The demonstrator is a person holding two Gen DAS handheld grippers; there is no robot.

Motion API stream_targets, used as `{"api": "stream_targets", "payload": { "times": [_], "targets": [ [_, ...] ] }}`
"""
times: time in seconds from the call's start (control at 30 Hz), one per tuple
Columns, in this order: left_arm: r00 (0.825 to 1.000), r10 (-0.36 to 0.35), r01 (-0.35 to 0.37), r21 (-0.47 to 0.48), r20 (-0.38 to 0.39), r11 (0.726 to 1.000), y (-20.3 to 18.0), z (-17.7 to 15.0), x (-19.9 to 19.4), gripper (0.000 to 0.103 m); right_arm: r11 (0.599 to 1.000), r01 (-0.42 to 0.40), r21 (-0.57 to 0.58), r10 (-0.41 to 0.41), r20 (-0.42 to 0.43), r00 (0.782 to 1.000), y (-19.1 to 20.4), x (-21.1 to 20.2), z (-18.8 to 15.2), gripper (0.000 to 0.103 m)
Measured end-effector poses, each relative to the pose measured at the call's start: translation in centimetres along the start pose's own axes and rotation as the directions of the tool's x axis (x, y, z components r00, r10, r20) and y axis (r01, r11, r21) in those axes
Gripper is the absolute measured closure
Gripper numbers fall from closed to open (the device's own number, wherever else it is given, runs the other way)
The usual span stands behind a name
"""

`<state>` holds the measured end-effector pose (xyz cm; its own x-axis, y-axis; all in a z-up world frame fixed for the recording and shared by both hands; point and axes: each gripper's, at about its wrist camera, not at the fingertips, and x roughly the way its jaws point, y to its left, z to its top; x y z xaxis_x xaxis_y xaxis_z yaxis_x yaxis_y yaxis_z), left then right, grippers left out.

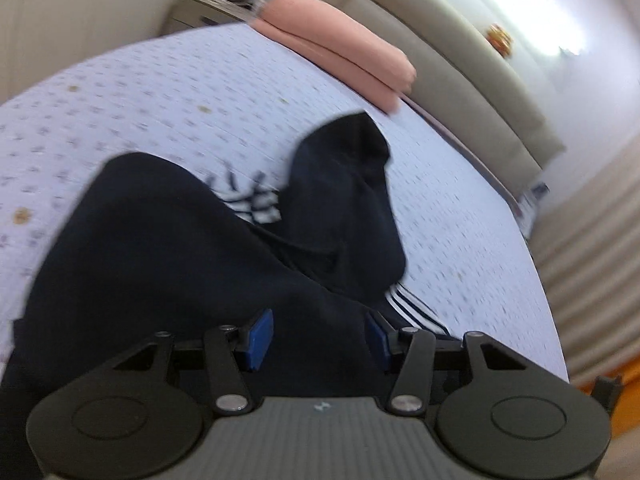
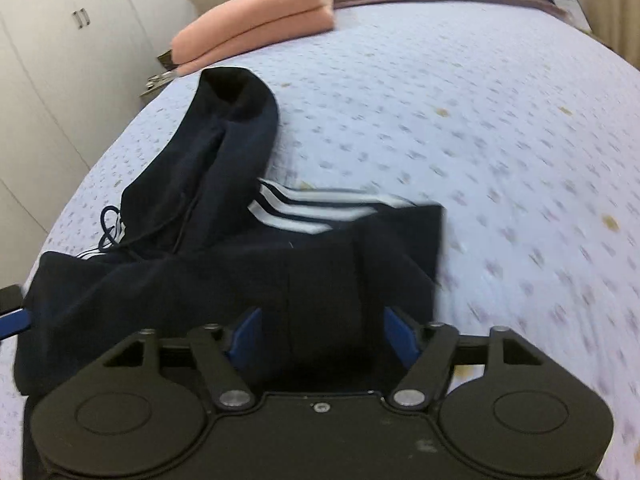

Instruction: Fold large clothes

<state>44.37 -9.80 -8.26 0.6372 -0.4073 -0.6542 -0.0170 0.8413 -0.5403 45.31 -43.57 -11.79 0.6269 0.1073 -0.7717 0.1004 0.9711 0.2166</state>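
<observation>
Navy fabric with white stripes, the tracksuit garment (image 1: 168, 248) lies bunched across the lower half of both frames on the bed (image 1: 160, 92). The left gripper (image 1: 318, 340) and right gripper (image 2: 322, 340) both stand with jaws apart over dark cloth, gripping nothing. This looks like an early spreading step; next each would need to close on an edge. Clear sheet lies right of centre in the right view, while a folded pink blanket (image 2: 256, 36) sits at top.
</observation>
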Motion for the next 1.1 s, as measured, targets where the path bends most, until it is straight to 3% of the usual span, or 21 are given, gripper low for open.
{"api": "stream_targets", "payload": {
  "times": [0.13, 0.2, 0.23, 0.27, 0.37, 0.43, 0.53, 0.6, 0.73, 0.77, 0.83, 0.93, 1.03, 1.1],
  "targets": [
    [1.000, 0.006, -0.006, -0.016, 0.017, 1.000, 0.8, 0.6, -1.5, 0.051, 0.999, 0.016, 0.029, -0.014, -0.070, 0.997, 0.2, 3.6, 0.4, 0.025],
    [1.000, 0.007, -0.007, -0.020, 0.015, 1.000, 1.0, 0.2, -2.3, 0.051, 0.998, -0.016, 0.060, 0.020, -0.074, 0.997, 0.1, 3.8, 0.2, 0.050],
    [1.000, 0.010, -0.010, -0.022, 0.012, 1.000, 1.2, 0.1, -2.2, 0.051, 0.999, -0.032, 0.031, 0.034, -0.059, 0.998, 0.6, 3.3, 0.1, 0.074],
    [1.000, 0.016, -0.016, -0.022, 0.011, 1.000, 1.5, 0.1, -3.0, 0.051, 0.999, -0.040, -0.004, 0.040, -0.051, 0.998, 1.1, 2.8, 0.0, 0.085],
    [0.998, 0.062, -0.061, -0.005, 0.025, 0.998, 1.8, -0.1, -3.1, 0.055, 0.998, -0.051, -0.044, 0.052, 0.014, 0.999, 2.0, 0.5, 0.2, 0.089],
    [0.996, 0.087, -0.088, 0.019, 0.029, 0.996, 1.9, 0.2, -2.6, 0.055, 0.998, -0.012, -0.059, 0.016, 0.066, 0.998, 2.0, -1.4, 0.7, 0.089],
    [0.992, 0.125, -0.127, 0.062, 0.036, 0.990, 1.8, 0.6, -2.0, 0.055, 0.995, 0.100, -0.015, -0.097, 0.136, 0.986, 0.6, -3.9, 1.4, 0.089],
    [0.984, 0.176, -0.178, 0.090, 0.026, 0.980, 2.0, 0.7, -0.9, 0.055, 0.986, 0.162, 0.049, -0.167, 0.133, 0.977, -1.0, -4.2, 1.6, 0.085],
    [0.939, 0.338, -0.327, 0.134, -0.061, 0.935, 3.8, 0.1, 3.6, 0.059, 0.991, 0.128, 0.039, -0.125, -0.066, 0.990, -2.8, 0.3, 0.4, 0.069],
    [0.939, 0.339, -0.329, 0.123, -0.064, 0.936, 4.1, 0.1, 4.0, 0.059, 0.989, 0.148, -0.011, -0.149, -0.077, 0.986, -2.4, 1.0, 0.1, 0.047],
    [0.946, 0.320, -0.313, 0.107, -0.049, 0.944, 4.2, 0.5, 3.6, 0.060, 0.977, 0.198, -0.081, -0.203, -0.061, 0.977, -1.7, 1.0, 0.1, 0.035],
    [0.957, 0.290, -0.289, 0.104, 0.003, 0.952, 3.6, 1.4, 2.1, 0.060, 0.976, 0.213, -0.041, -0.211, 0.057, 0.976, -1.8, -2.4, 0.9, 0.035],
    [0.971, 0.232, -0.238, 0.107, 0.065, 0.965, 2.5, 2.3, 0.5, 0.060, 0.974, 0.224, -0.031, -0.212, 0.221, 0.952, -0.7, -5.9, 1.6, 0.038],
    [0.972, 0.219, -0.229, 0.128, 0.088, 0.965, 1.6, 2.7, 0.4, 0.061, 0.971, 0.228, -0.076, -0.203, 0.252, 0.946, 0.8, -6.1, 1.5, 0.068]
  ]
}}
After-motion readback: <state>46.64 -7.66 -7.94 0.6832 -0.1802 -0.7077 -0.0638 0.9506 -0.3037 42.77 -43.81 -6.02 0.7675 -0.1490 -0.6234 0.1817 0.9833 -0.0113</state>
